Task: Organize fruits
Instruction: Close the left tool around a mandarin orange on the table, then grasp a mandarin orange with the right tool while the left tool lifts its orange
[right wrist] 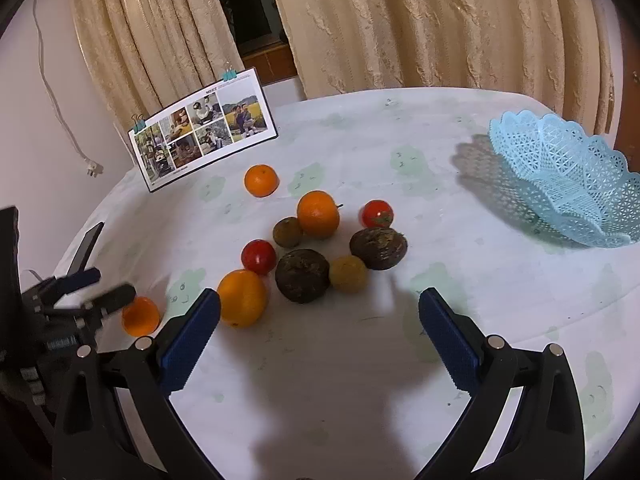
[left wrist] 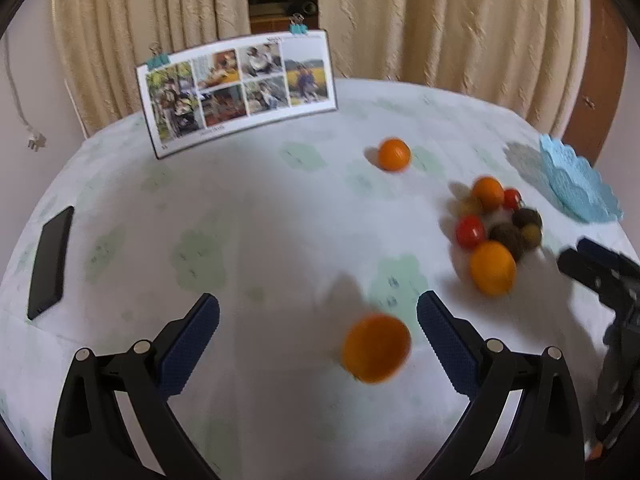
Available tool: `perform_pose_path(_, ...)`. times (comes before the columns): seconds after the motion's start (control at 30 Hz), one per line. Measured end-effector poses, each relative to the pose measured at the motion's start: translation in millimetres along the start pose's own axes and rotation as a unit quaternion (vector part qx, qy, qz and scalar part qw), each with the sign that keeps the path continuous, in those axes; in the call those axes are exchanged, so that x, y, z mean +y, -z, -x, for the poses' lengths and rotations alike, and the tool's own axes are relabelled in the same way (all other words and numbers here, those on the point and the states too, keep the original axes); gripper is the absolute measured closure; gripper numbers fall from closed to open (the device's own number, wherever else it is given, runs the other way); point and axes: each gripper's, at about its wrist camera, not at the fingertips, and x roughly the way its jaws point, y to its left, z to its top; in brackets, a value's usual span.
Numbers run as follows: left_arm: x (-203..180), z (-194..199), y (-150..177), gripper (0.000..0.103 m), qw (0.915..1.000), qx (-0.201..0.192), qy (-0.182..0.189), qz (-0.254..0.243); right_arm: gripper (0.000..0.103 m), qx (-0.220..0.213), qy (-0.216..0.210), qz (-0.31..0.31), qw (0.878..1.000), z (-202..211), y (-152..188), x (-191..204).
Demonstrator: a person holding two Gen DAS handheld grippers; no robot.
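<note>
the counter wears a white cloth printed with pale green patches. four oranges are bright orange, two tomatoes glossy red, two passion fruits dark brown and wrinkled, and two small round fruits dull yellow-brown. the basket is light blue in an open lattice pattern with a scalloped rim. the photo board is white with a grid of colour pictures, held by teal clips. the curtains are cream with a raised texture. the phone is black. each tool, left tool and right tool, is black with dark blue ribbed pads.
</note>
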Motion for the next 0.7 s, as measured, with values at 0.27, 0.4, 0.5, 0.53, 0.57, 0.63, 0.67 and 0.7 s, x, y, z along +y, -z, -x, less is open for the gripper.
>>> perform_pose_path(0.27,-12,-22,15,0.017,0.9987,0.045,0.024,-0.009,0.002,0.005,-0.007,0.006,1.0,-2,2,8)
perform_pose_path(0.4,-15,-25,17,0.028,0.9985,0.048,0.025,-0.008,0.002,0.007,-0.011,0.009,1.0,-4,2,14)
perform_pose_path(0.5,-15,-22,17,0.047,0.9984,0.043,0.034,-0.01,0.002,0.009,-0.018,0.015,1.0,-6,2,20)
perform_pose_path(0.53,-15,-21,17,0.054,0.9981,0.043,0.043,-0.011,0.002,0.009,-0.019,0.017,1.0,-6,2,22)
perform_pose_path(0.57,-16,-20,16,0.06,0.9979,0.042,0.048,-0.012,0.002,0.01,-0.023,0.022,0.999,-7,2,26)
perform_pose_path(0.63,-19,-18,16,0.064,0.9977,0.04,0.053,-0.016,0.002,0.012,-0.027,0.027,0.999,-8,2,31)
perform_pose_path(0.67,-19,-17,16,0.064,0.9978,0.039,0.051,-0.017,0.002,0.013,-0.029,0.03,0.999,-9,2,34)
perform_pose_path(0.7,-19,-17,16,0.064,0.9979,0.039,0.05,-0.017,0.002,0.015,-0.031,0.033,0.999,-10,2,36)
